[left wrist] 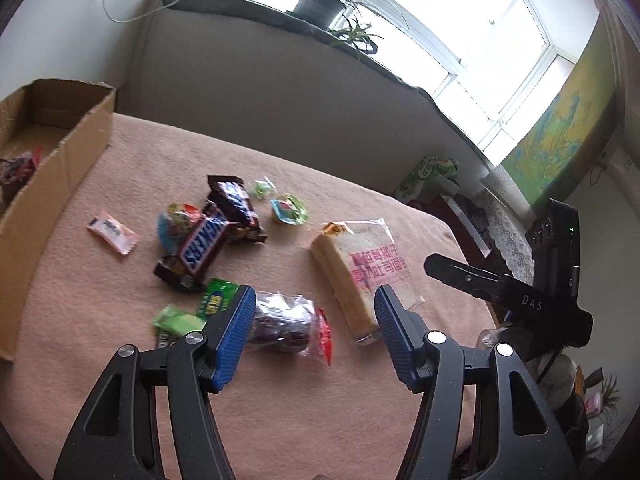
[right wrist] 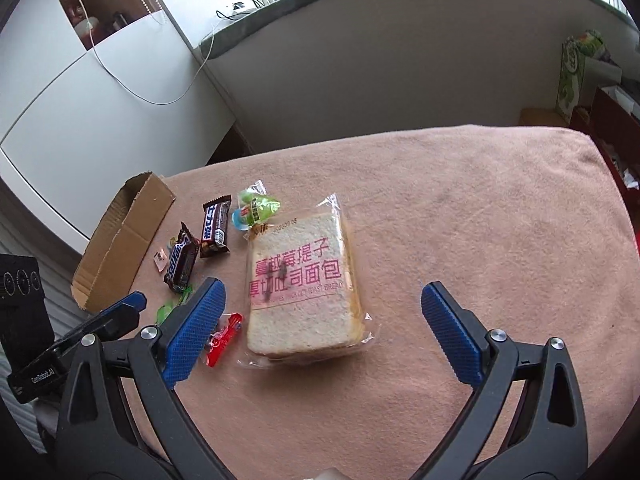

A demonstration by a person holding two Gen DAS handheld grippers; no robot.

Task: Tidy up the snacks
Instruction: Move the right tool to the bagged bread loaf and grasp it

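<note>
Snacks lie on a pink blanket-covered table. My left gripper is open over a dark clear-wrapped snack with a red end. A bagged toast loaf lies just right of it. Two Snickers bars, jelly cups, a pink candy and green packets lie further left. My right gripper is open, empty, just short of the toast loaf. The Snickers bars lie to its left.
An open cardboard box with a snack inside stands at the table's left edge; it also shows in the right wrist view. The right gripper's body shows at the right of the left wrist view. A wall and a windowsill with plants lie behind.
</note>
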